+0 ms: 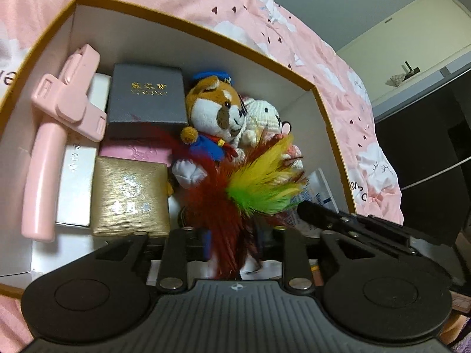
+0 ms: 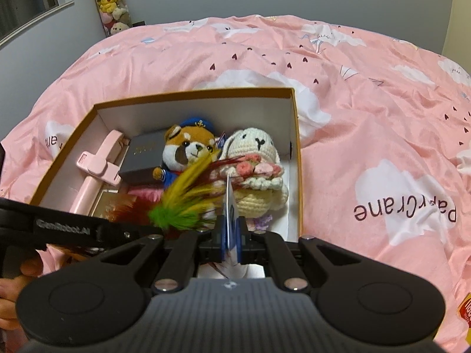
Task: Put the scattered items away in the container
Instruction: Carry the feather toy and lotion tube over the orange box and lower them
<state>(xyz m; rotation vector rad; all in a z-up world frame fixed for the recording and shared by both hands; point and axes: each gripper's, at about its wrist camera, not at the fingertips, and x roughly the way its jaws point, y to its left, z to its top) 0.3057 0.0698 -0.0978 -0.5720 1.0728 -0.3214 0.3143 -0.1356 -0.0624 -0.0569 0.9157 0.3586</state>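
Observation:
An orange-rimmed cardboard box (image 1: 206, 35) (image 2: 191, 94) lies on the bed, holding a sailor fox plush (image 1: 215, 108) (image 2: 185, 150), a crochet rabbit (image 1: 262, 114) (image 2: 253, 147), a pink phone holder (image 1: 59, 135) and small gift boxes, grey (image 1: 147, 97) and gold (image 1: 129, 191). My left gripper (image 1: 234, 235) hangs over the box's near end with its jaws apart. A red, yellow and green feather toy (image 1: 259, 185) (image 2: 182, 203) sits loosely between them, resting on the plush. My right gripper (image 2: 229, 232) is shut on a thin white and blue packet (image 2: 229, 206) (image 1: 321, 191) above the rabbit.
A pink patterned duvet (image 2: 353, 103) surrounds the box. Dark furniture (image 1: 426, 147) stands beyond the bed's edge in the left wrist view. A person's hand (image 2: 11, 288) shows at the lower left. An orange packet (image 2: 465, 309) lies at the right edge.

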